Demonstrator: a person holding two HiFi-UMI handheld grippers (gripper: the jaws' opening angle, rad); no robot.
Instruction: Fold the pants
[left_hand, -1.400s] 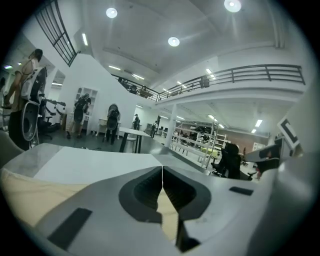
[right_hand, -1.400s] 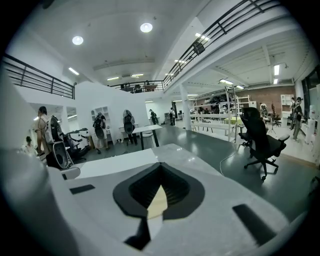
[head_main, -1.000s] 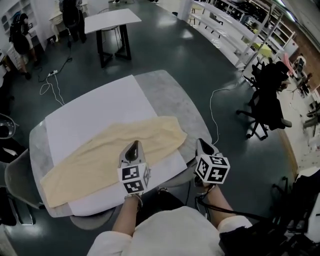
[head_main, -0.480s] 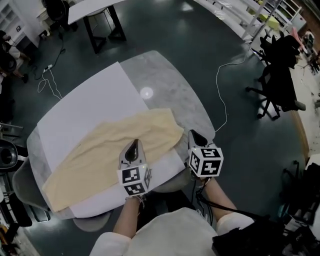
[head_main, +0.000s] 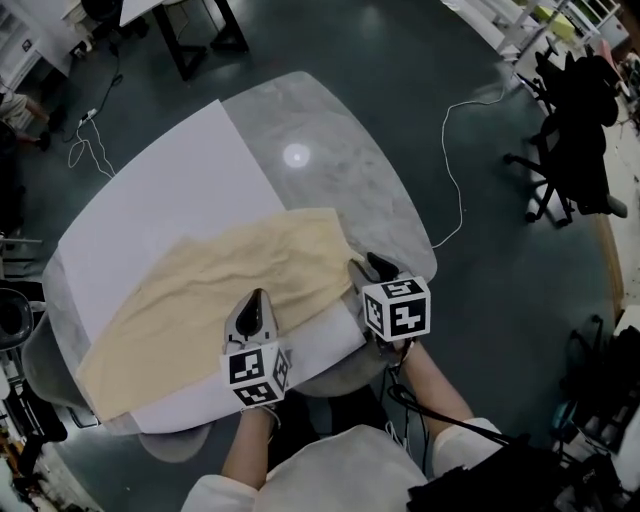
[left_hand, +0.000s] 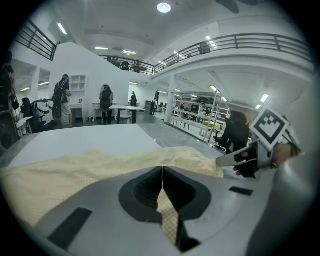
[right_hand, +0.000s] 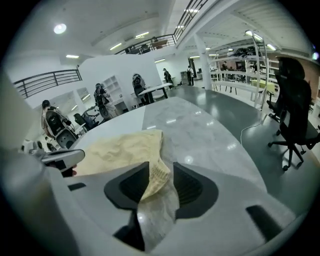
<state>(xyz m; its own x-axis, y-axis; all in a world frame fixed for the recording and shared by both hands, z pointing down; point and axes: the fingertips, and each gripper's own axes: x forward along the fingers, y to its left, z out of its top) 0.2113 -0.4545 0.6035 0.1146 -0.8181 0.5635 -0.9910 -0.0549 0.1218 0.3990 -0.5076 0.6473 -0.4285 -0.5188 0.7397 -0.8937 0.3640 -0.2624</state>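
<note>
Pants (head_main: 200, 300) lie flat on the table (head_main: 330, 130), trailing off toward 8 o'clock. Your right claw (head_main: 364, 266) has just been opening, with the cloth's corner loose between its jaws. The left claw (head_main: 254, 297) pinches the near edge (release it gently, then re-grab for the fold).

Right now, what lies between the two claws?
Head view: near edge of pale yellow fabric pants and flat white sheet, left claw to right claw. The right claw's jaws, just opened, straddle the fabric.

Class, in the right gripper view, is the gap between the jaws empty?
No: pants cloth lies between the jaws of the right gripper, which have just been opening.
</note>
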